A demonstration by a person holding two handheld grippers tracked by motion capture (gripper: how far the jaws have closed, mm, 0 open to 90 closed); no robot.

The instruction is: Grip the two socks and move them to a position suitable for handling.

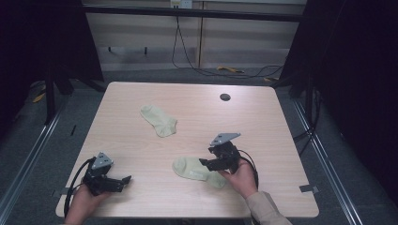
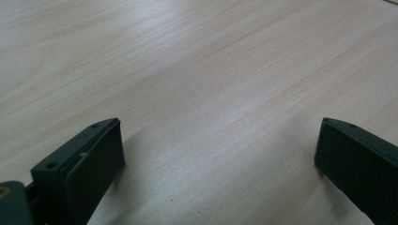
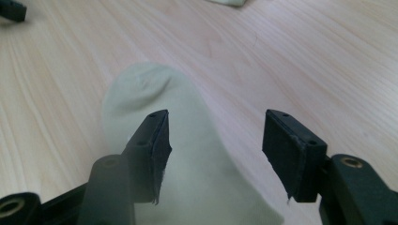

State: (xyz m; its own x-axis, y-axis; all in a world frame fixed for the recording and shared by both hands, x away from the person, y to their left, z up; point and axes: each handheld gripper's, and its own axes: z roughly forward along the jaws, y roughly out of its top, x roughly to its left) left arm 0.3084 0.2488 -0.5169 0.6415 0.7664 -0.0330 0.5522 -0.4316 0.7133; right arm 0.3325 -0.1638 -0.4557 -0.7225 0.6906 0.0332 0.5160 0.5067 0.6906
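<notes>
My left gripper (image 1: pixel 123 180) rests near the table's (image 1: pixel 187 93) front left corner, jaws spread over bare wood; one pale green sock (image 1: pixel 159 120) lies mid-table; my right gripper (image 1: pixel 204 162) hovers with jaws apart over the nearer sock (image 1: pixel 190 169).

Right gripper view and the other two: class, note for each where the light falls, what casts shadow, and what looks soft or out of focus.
High view: the table is evenly lit and the surroundings are dark. Left gripper view: the open left gripper casts soft shadows on the wood beside each jaw; the near wood is slightly blurred. Right gripper view: the near sock is pale and soft-edged under the open right gripper, with its closest part blurred.
</notes>
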